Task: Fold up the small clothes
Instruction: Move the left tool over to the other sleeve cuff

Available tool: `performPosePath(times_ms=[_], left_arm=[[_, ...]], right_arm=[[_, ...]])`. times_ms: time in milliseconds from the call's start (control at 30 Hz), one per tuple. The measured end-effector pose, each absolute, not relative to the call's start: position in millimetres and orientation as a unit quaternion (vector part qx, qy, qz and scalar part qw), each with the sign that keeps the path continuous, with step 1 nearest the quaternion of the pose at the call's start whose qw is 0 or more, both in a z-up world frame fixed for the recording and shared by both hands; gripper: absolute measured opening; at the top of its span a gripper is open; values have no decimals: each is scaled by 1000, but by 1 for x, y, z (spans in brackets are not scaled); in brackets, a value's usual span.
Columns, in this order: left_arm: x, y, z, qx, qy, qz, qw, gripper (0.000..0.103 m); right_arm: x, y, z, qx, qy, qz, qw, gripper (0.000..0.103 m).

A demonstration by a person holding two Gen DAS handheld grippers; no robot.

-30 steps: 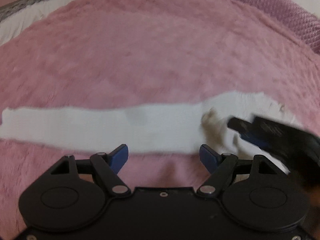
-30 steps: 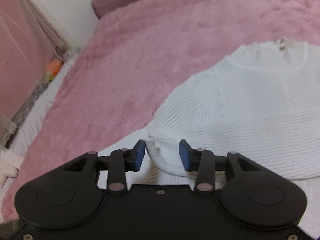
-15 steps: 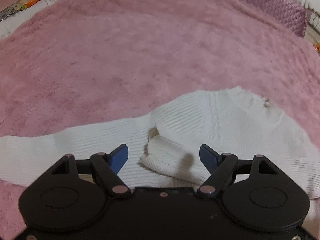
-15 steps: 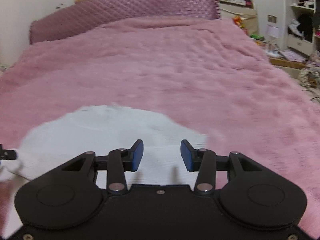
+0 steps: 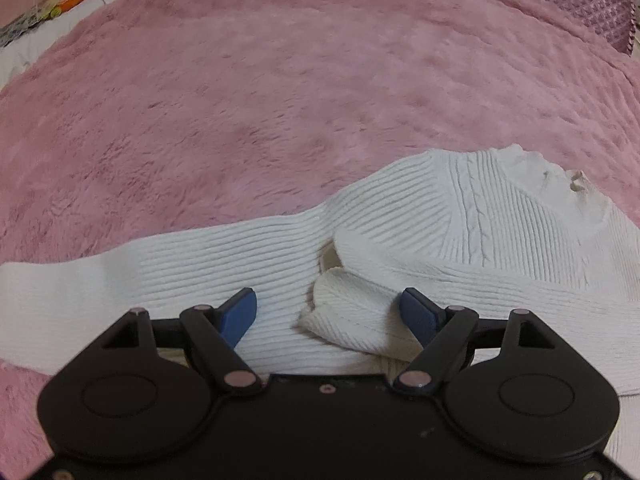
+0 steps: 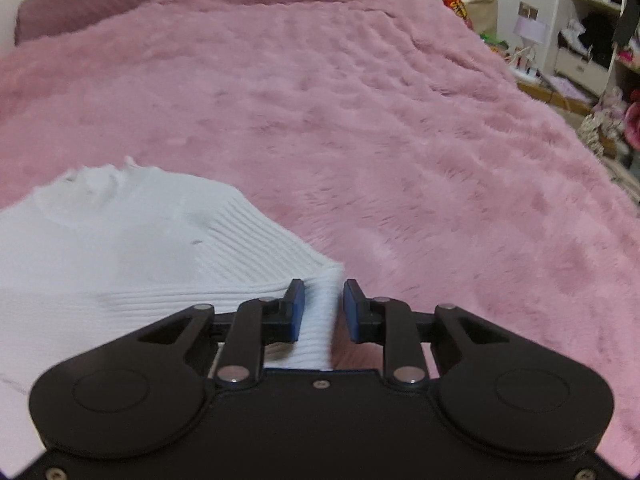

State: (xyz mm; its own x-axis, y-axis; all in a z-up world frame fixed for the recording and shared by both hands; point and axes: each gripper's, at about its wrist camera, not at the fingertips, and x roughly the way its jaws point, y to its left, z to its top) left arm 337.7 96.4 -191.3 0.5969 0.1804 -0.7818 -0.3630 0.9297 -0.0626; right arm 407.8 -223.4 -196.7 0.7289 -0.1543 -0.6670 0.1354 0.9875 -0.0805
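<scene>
The left gripper (image 5: 328, 316), black with blue pads, hangs wide apart over a white ribbed sweater (image 5: 480, 232) lying on a fluffy pink blanket (image 5: 280, 100). One sleeve (image 5: 120, 280) stretches flat to the left, and a folded cuff (image 5: 352, 320) sits bunched between the fingers without being pinched. The right gripper (image 6: 323, 312) is narrowed around the sweater's (image 6: 140, 248) ribbed right edge, a gap left beside the right pad, so no firm grip shows; the knit has fine ridges and a cable column near the neckline (image 5: 540, 176).

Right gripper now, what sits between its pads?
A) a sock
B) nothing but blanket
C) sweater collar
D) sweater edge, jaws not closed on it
D: in the right wrist view a ribbed edge of the white sweater runs between the right gripper pads, gap still visible.
</scene>
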Motion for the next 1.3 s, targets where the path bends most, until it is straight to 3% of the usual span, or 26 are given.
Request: performPosePath(times_ms=[200,367,467,700,900,1067,1300], left_arm=[[338,99,-192,-114,422,148,887,83],[321,105,-164,-133,369,147,908,83],[323,110,-159,-152,357,135,912,83],[349,115,-189,-149,408,142,889,83],[342,122,-179,-143,401,125,896,83],[288,183,-144,-191,379,129,896,83],[155,312,-125,-284,333,228,870,83]], right_arm=[[398,-216,-183,-8,339,-92,936,22],[364,-192,-150,-1,288,-34,957,23],[352,-180,-151,-8,299,-15,954,23],[357,-185,-189,10,367,-25,930,23],[350,-173,-180,10,357,-32,934,26],[332,-128,-159,15,332,34,943,29],[313,-12,-165,-34,315,162,934,31]])
